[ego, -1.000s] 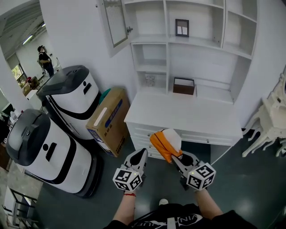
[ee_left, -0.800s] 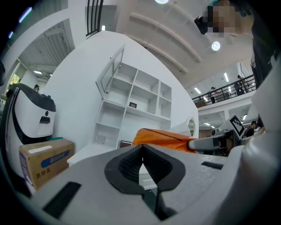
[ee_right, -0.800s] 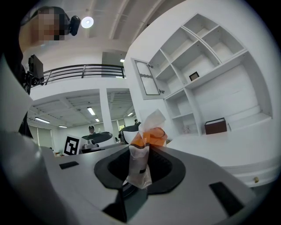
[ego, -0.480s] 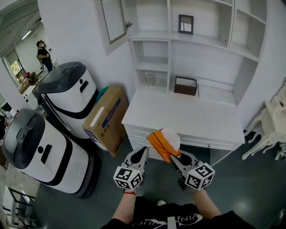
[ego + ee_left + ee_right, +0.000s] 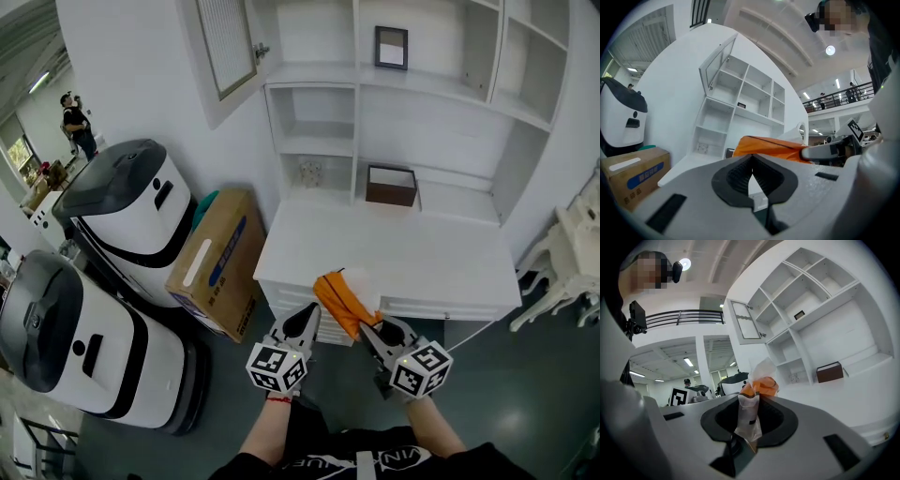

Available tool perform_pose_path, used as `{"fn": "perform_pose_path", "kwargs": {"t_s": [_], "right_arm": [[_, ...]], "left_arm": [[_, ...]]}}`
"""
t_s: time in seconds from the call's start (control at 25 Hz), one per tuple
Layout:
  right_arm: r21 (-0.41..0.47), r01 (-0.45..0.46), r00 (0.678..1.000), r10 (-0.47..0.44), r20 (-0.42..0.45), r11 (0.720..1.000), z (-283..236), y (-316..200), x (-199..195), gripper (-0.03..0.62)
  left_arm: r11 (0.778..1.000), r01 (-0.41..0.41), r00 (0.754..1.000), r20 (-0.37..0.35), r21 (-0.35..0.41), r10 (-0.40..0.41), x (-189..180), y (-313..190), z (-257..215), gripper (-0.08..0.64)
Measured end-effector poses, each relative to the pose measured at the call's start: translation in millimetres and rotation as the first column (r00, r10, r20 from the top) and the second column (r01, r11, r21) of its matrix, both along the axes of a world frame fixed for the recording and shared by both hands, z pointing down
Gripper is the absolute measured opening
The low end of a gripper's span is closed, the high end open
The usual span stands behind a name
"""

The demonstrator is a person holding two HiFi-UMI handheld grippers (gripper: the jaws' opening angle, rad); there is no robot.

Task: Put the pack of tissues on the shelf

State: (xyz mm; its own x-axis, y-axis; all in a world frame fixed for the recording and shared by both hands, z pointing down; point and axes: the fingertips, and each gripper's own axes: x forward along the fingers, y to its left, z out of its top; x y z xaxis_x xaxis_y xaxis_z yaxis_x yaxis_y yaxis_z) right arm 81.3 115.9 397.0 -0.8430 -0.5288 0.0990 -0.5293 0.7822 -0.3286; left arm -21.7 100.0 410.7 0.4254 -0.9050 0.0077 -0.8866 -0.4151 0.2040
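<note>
The pack of tissues point(image 5: 336, 298) is orange with a white, crinkled wrapper end. My right gripper point(image 5: 367, 328) is shut on that end and holds the pack out level over the front edge of the white desk top point(image 5: 403, 248). In the right gripper view the wrapper point(image 5: 749, 416) is pinched between the pads, with the orange pack point(image 5: 759, 386) sticking out beyond them. My left gripper point(image 5: 307, 317) is beside it on the left, shut and empty; from there the pack point(image 5: 766, 145) shows to the right. The white shelf unit point(image 5: 319, 142) rises behind the desk.
A brown box point(image 5: 391, 185) stands at the back of the desk, and a small picture frame point(image 5: 391, 47) stands in an upper compartment. A cabinet door point(image 5: 223, 47) hangs open at top left. Two white-and-black machines point(image 5: 131, 216) and a cardboard box point(image 5: 217, 262) stand left, a white chair point(image 5: 567, 272) right.
Both grippers and the camera have moved forward toward the desk. The pack, which hung in front of the drawers, now reaches over the desk's front edge. Neither grip has changed.
</note>
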Motion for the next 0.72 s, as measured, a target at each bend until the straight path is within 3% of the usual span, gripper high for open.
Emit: {"fn": "perform_pose_path", "kwargs": {"t_s": [0.28,0.72], "right_arm": [[-0.007,-0.039,0.999,0.039,-0.027,0.999,3.1,-63.3,-48.0,0.08],[-0.043,-0.162,0.986,0.163,0.016,0.986,-1.8,-140.3,-106.2,0.078]], "left_arm": [[0.998,-0.057,0.998,-0.006,-0.014,0.057,-42.3,-77.2,0.8,0.006],[0.983,-0.181,0.983,0.024,-0.026,0.182,-89.4,-158.7,-4.2,0.006]]}}
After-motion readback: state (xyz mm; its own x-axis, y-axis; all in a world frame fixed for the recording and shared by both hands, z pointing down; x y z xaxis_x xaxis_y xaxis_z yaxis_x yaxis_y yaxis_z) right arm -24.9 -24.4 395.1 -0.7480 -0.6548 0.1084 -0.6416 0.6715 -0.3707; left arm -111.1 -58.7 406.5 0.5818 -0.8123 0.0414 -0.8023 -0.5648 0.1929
